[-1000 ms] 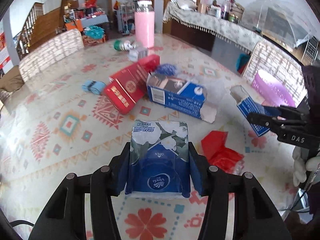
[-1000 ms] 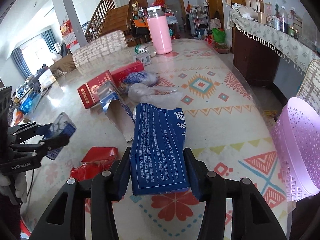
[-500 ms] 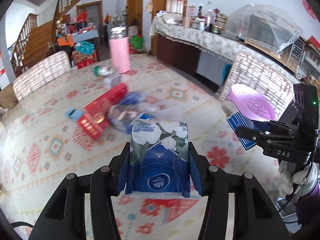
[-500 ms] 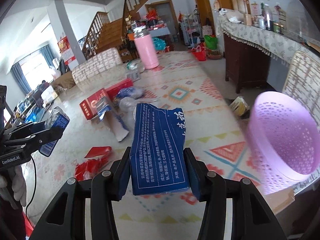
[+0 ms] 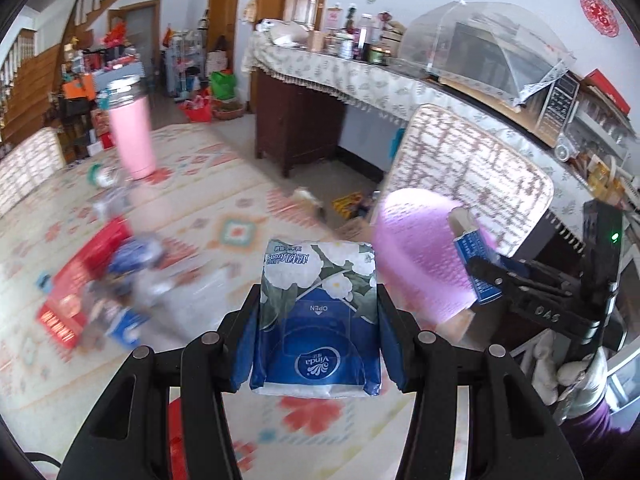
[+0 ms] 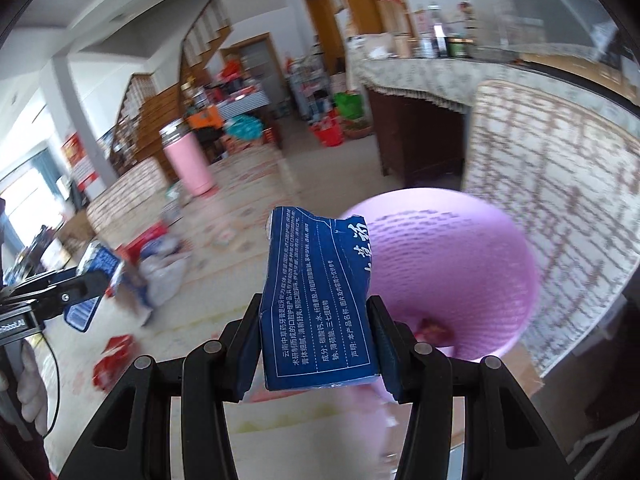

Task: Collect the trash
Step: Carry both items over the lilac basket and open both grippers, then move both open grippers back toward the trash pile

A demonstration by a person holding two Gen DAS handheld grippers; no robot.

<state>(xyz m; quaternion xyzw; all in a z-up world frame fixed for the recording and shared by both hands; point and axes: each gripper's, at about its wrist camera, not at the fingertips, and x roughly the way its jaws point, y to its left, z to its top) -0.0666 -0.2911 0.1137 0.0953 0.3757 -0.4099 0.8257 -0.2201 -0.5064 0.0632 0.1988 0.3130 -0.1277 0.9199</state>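
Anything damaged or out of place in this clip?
The blue carton in the right hand-held gripper is torn open along its top edge and crumpled. Boxes and wrappers lie scattered across the patterned table. The tissue pack in the left hand-held gripper looks intact.

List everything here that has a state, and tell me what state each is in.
Left claw: shut on a tissue pack, carried in the air.
Right claw: shut on a torn blue box, carried in the air.
Pink bin: upright, open-topped, something red inside.
Pink bottle: upright on the table, cap on.
Red box: lying on the table.
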